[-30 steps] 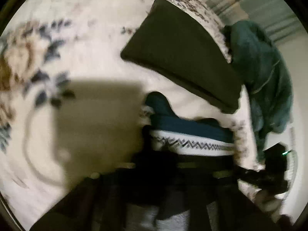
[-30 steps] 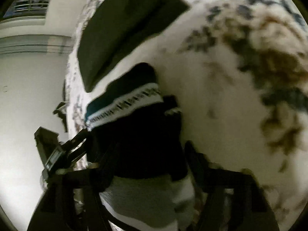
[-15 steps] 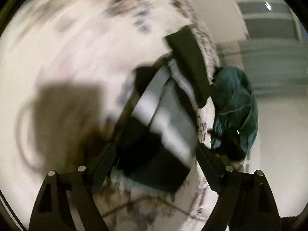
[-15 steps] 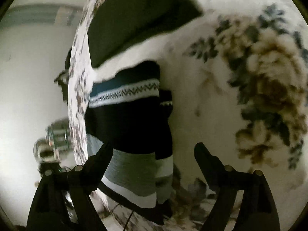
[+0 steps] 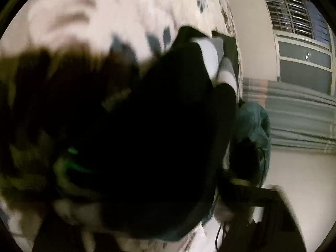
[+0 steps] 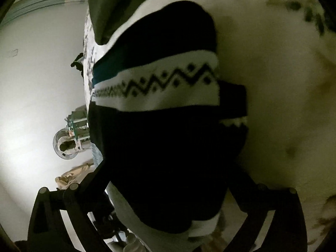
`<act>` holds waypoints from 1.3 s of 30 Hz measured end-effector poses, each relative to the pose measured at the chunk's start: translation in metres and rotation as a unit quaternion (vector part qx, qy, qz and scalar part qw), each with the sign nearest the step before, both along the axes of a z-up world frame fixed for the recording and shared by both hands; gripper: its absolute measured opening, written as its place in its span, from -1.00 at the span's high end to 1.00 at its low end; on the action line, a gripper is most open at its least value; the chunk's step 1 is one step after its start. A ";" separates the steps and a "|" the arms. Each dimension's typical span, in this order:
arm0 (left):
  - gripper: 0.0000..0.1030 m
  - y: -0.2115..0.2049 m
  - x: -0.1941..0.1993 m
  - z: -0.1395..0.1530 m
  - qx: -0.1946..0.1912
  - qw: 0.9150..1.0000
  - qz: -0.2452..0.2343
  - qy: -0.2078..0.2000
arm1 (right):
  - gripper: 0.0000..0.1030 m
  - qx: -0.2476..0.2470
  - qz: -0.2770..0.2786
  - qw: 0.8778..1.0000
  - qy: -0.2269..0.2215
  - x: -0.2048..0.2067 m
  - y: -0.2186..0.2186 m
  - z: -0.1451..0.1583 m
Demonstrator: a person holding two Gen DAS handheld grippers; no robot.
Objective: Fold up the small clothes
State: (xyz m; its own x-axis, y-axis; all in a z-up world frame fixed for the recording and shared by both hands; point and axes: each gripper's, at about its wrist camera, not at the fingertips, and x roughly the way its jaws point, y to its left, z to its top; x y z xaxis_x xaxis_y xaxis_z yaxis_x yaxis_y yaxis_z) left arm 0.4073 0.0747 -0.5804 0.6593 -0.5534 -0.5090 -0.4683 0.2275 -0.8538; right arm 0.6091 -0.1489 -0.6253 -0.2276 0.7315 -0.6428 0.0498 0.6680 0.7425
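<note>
A small knit sweater (image 6: 168,130), black with a white zigzag band, a teal stripe and a grey hem, lies folded on the floral bedspread (image 6: 273,84). My right gripper (image 6: 168,178) is open, its two dark fingers (image 6: 92,180) on either side of the sweater's near part. In the left wrist view the dark sweater (image 5: 159,126) fills most of the blurred frame, with grey and white bands (image 5: 212,54) at its far end. My left gripper's fingers are hidden by dark cloth and blur.
A dark folded garment (image 6: 117,6) lies beyond the sweater near the bed edge. A teal garment (image 5: 254,124) hangs past the bed edge, below a barred window (image 5: 298,21). Small objects (image 6: 71,138) stand on the floor by the bed.
Both grippers went from shut on the sweater to open about half a second ago. The right gripper has moved closer over the sweater. The left view has swung and become blocked by dark cloth.
</note>
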 end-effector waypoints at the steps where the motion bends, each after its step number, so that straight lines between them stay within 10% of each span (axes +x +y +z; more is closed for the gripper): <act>1: 0.33 0.004 0.004 0.005 0.005 1.000 -0.003 -0.003 | -0.25 0.003 -0.001 1.000 -0.006 -0.003 0.003 0.001; 4: 0.35 0.017 0.018 0.024 0.029 0.999 -0.029 -0.008 | 0.25 -0.015 -0.026 0.999 -0.032 -0.020 0.006 0.010; 10: 0.35 0.065 0.055 0.080 0.066 0.987 -0.140 -0.030 | 0.51 0.003 -0.168 0.984 -0.059 -0.106 -0.020 0.058; 17: 0.28 0.067 0.027 0.070 0.176 0.926 -0.326 0.072 | 0.52 -0.048 -0.208 0.975 -0.057 -0.279 -0.024 0.093; 20: 0.17 0.065 0.001 0.066 0.195 0.923 -0.323 0.080 | 0.37 -0.090 -0.175 0.980 0.016 -0.315 -0.015 0.053; 23: -0.51 0.059 -0.002 0.099 0.245 0.919 -0.303 0.065 | -0.16 -0.097 -0.187 0.975 0.065 -0.323 -0.035 0.036; 33: -0.66 0.092 -0.017 0.086 0.313 0.925 -0.205 0.071 | -0.25 -0.211 -0.179 0.956 -0.102 -0.281 -0.130 0.142; 36: -0.64 0.094 -0.006 0.077 0.308 0.928 -0.201 0.059 | -0.25 -0.184 -0.144 0.963 -0.134 -0.230 -0.113 0.136; 38: -0.10 0.094 -0.001 0.077 0.307 0.930 -0.196 0.042 | -0.25 -0.191 -0.103 0.964 -0.152 -0.194 -0.072 0.122; 39: 0.53 0.095 0.001 0.077 0.311 0.930 -0.193 0.035 | -0.25 -0.200 -0.078 0.964 -0.157 -0.176 -0.059 0.109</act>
